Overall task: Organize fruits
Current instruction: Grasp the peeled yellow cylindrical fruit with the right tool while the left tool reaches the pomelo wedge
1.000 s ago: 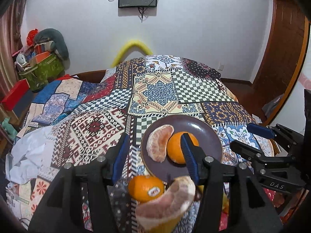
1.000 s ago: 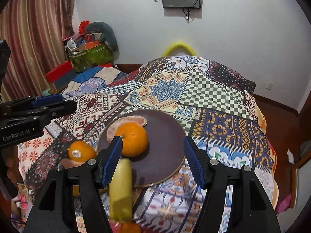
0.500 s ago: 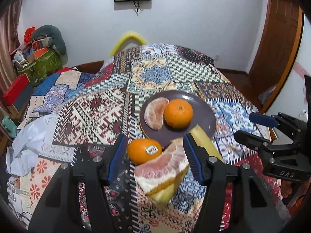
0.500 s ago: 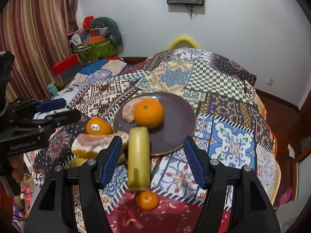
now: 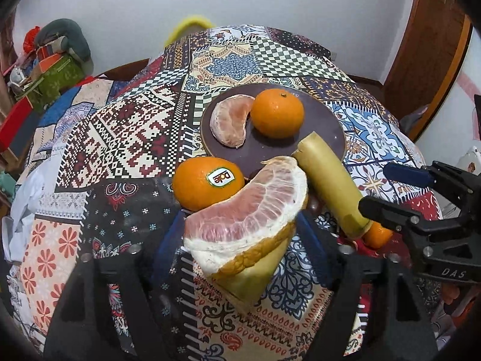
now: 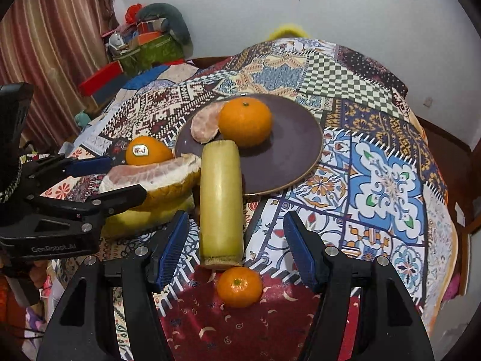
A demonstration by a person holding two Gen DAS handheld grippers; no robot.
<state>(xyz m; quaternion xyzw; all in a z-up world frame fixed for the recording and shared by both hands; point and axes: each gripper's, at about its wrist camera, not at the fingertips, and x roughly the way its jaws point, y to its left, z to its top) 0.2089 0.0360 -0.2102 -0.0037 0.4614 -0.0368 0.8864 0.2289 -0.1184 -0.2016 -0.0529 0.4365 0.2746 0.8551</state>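
Note:
A dark purple plate point(image 5: 326, 123) point(image 6: 294, 141) holds an orange point(image 5: 277, 112) point(image 6: 245, 121) and a peeled pomelo segment point(image 5: 230, 123) point(image 6: 204, 128). In front of it lie a stickered orange point(image 5: 207, 183) point(image 6: 147, 151), a large pomelo wedge point(image 5: 249, 213) point(image 6: 153, 177), a yellow-green sugarcane-like stalk point(image 5: 329, 185) point(image 6: 221, 201) and a small mandarin point(image 6: 239, 285) point(image 5: 377, 236). My left gripper point(image 5: 240, 240) is open, its jaws either side of the pomelo wedge. My right gripper point(image 6: 236, 248) is open around the near end of the stalk, above the mandarin.
The fruits lie on a patchwork quilt point(image 5: 126, 126) point(image 6: 384, 180) over a bed. Boxes and bags point(image 5: 51, 69) point(image 6: 141, 45) are piled at the far left by a curtain point(image 6: 45, 45). A wooden door point(image 5: 427, 45) stands at the right.
Both grippers have pulled back and down toward the near fruits. The pomelo wedge now sits between the left jaws, and the stalk's end and the mandarin between the right jaws.

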